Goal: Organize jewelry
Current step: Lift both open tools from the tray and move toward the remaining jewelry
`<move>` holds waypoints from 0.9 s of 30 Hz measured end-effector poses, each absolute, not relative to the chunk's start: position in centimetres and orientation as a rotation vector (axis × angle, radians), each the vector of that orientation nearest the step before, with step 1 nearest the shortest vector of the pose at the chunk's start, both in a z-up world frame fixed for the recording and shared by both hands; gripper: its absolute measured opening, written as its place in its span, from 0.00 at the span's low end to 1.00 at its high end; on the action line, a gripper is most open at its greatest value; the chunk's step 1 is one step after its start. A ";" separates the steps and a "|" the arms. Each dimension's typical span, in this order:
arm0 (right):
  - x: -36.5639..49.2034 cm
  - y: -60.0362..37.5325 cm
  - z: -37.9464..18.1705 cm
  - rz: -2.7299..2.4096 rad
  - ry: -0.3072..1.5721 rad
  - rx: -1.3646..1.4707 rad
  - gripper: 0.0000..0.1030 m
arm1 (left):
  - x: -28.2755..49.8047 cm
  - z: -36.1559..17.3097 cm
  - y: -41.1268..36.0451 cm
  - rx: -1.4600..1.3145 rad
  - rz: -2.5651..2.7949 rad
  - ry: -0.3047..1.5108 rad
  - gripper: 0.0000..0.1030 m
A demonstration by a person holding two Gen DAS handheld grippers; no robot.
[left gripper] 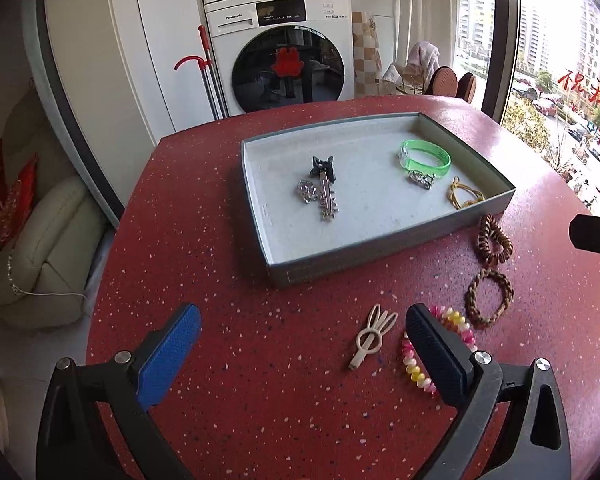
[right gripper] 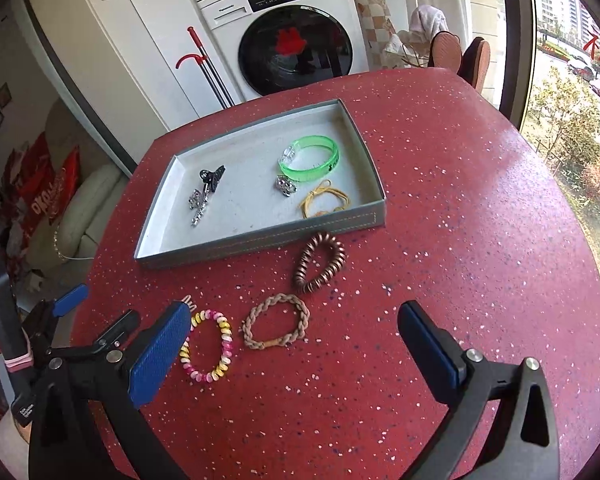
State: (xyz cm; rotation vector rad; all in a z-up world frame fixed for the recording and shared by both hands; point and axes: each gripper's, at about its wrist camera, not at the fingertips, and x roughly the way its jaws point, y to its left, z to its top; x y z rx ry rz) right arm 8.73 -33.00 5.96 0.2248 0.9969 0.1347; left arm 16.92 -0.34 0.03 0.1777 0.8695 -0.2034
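Both claws: my left claw (left gripper: 302, 318) and right claw (right gripper: 294, 318) are spread wide, pinching nothing, over the counter (right gripper: 460, 200).
Counter: red, flecked with pale specks, rounded edge.
Tray: shallow grey box (right gripper: 260, 236) with pale lining, holding a translucent green bangle (right gripper: 310, 162), a yellow cord loop (right gripper: 324, 198), a black-and-silver clip (right gripper: 206, 192) and a small silver piece (right gripper: 286, 186), too small to make out.
Outside the tray: coppery coil tie (right gripper: 320, 262), braided tan band (right gripper: 276, 326), pink-and-yellow coil tie (right gripper: 208, 350), cream clip (left gripper: 370, 336).
Hidden: my right finger (left gripper: 436, 356) covers part of the pink-and-yellow tie.
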 end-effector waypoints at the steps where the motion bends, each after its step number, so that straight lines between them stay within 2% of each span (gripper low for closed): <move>1: 8.5 -33.2 5.6 0.129 1.007 0.223 1.00 | 16.7 -0.4 -0.2 0.179 -0.206 0.880 1.00; 7: 6.8 -33.8 4.2 0.099 1.041 0.194 1.00 | 15.1 -2.5 0.4 0.177 -0.236 0.935 1.00; 27: 5.7 -34.4 2.0 0.059 1.091 0.183 1.00 | 14.7 -4.5 2.4 0.142 -0.207 1.000 1.00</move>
